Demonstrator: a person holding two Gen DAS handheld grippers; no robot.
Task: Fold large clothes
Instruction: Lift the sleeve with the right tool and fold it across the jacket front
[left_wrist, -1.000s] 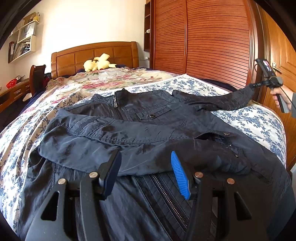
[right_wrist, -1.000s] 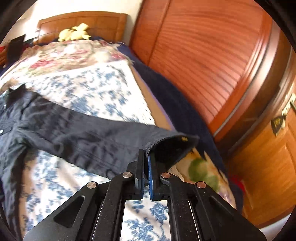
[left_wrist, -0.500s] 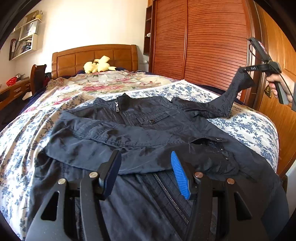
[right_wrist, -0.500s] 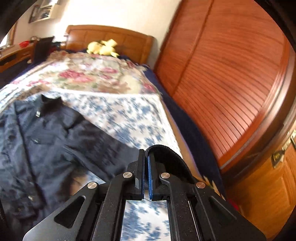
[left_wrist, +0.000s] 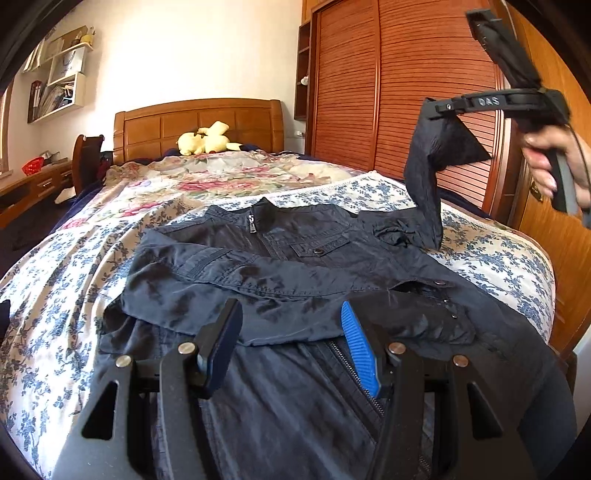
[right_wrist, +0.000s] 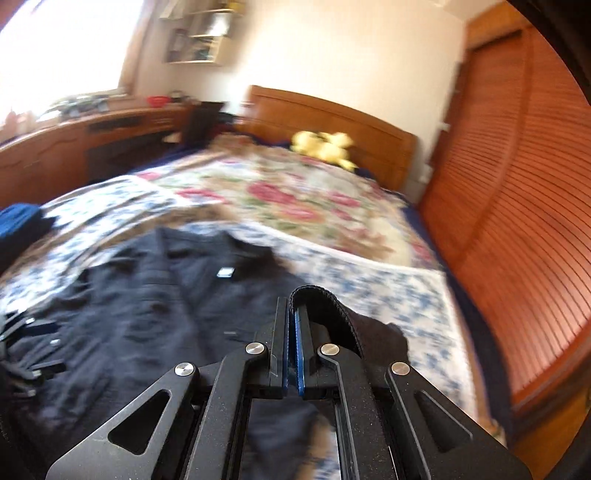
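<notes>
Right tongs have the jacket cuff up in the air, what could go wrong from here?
The right tongs pinch only the cuff's edge, so it may slip out mid-swing. The left tongs hover open, pinning nothing, so the jacket may drag, and the already folded sleeve could come undone.

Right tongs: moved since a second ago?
Yes. Right tongs, shut on the jacket sleeve cuff, rose up the slatted wardrobe door, lifting the sleeve off the bed.
</notes>
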